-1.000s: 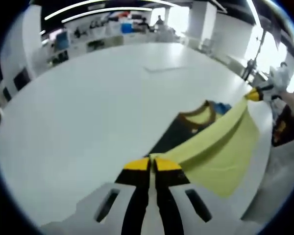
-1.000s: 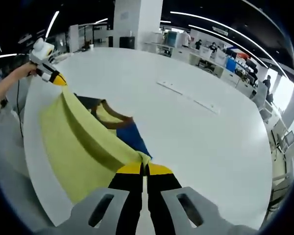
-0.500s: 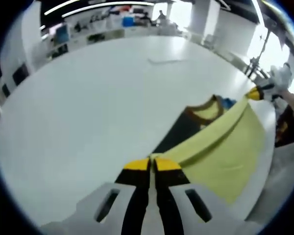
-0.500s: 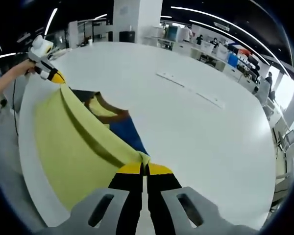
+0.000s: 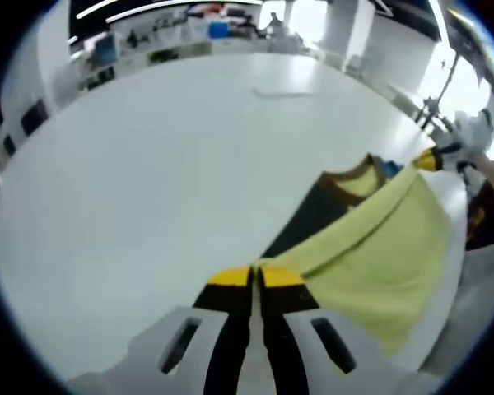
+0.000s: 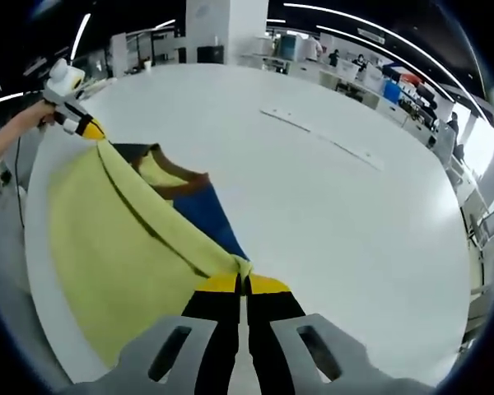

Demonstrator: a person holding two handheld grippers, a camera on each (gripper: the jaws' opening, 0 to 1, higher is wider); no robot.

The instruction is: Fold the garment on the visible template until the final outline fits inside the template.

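White table [image 5: 148,164], big and bare. Garment [image 6: 123,247], yellow with dark and blue panels, stretched taut above its near edge. Left gripper [image 5: 256,276] and right gripper [image 6: 244,284] each clamped on a hem corner. We judge: keep tension even, carry both corners forward together, lay flat.

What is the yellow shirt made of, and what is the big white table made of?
The yellow shirt looks like soft knit cloth, maybe cotton: it sags and creases between the left gripper and the right gripper. The white table looks hard and smooth, perhaps laminate or painted board; it faintly reflects light.
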